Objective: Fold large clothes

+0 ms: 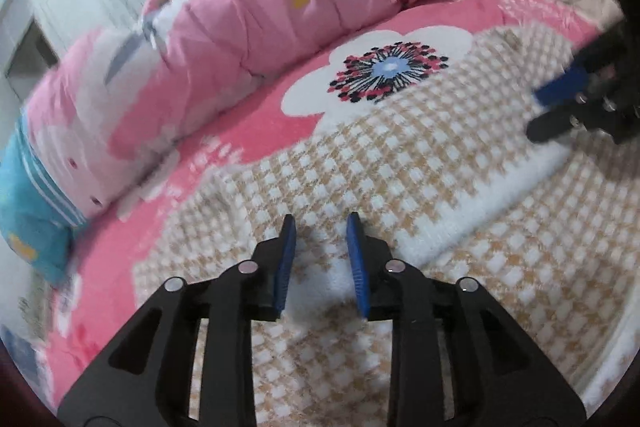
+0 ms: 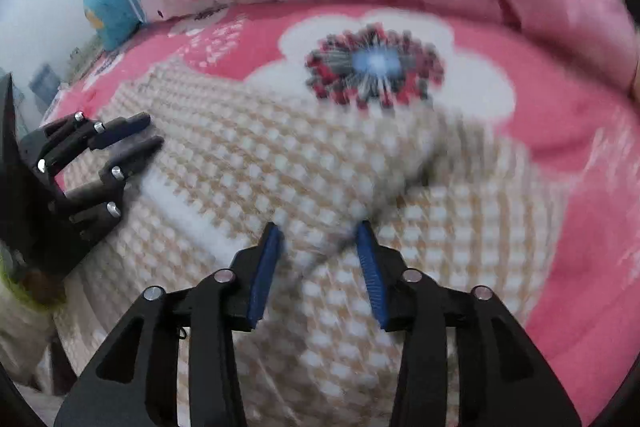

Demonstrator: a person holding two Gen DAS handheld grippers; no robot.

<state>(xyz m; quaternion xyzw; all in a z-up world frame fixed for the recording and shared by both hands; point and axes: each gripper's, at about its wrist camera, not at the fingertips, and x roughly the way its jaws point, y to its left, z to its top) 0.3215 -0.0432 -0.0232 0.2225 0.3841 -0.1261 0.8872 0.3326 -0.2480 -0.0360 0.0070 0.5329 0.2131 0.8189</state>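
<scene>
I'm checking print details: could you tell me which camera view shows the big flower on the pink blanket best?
The left wrist view: the flower is whole and fairly sharp there. In the right wrist view the flower is also whole but motion-blurred.

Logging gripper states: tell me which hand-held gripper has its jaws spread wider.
The right hand-held gripper: its blue pads stand farther apart than the left hand-held gripper's.
</scene>
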